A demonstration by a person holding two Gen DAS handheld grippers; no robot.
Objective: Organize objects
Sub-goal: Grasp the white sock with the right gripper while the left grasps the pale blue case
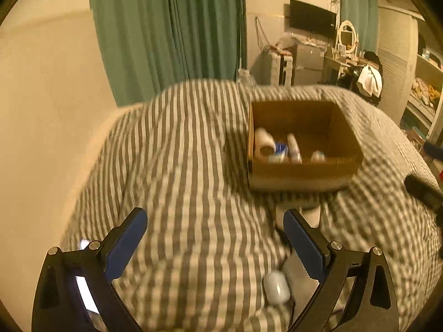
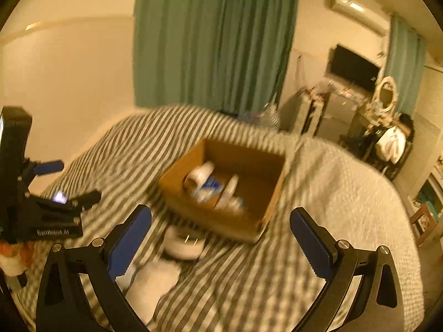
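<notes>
A brown cardboard box (image 1: 301, 174) stands on the striped bed cover (image 1: 180, 166); inside lie several white bottles and a blue-and-white pack (image 1: 279, 149). My left gripper (image 1: 216, 221) hangs open over the cover, nothing between its fingers. A small white oval case (image 1: 276, 287) lies near its right finger, and a white object (image 1: 311, 214) sits just in front of the box. In the right wrist view the box (image 2: 221, 221) is ahead, my right gripper (image 2: 221, 221) is open and empty, and white items (image 2: 184, 244) lie on the cover by its left finger. The left gripper's body (image 2: 41, 215) shows at the left.
Green curtains (image 1: 171, 33) hang behind the bed. A cluttered desk with an oval mirror (image 1: 347, 37) and a wall screen (image 1: 313, 18) stand at the far right. Shelves (image 1: 426, 88) line the right wall. A white quilt (image 2: 346, 193) covers the bed's right part.
</notes>
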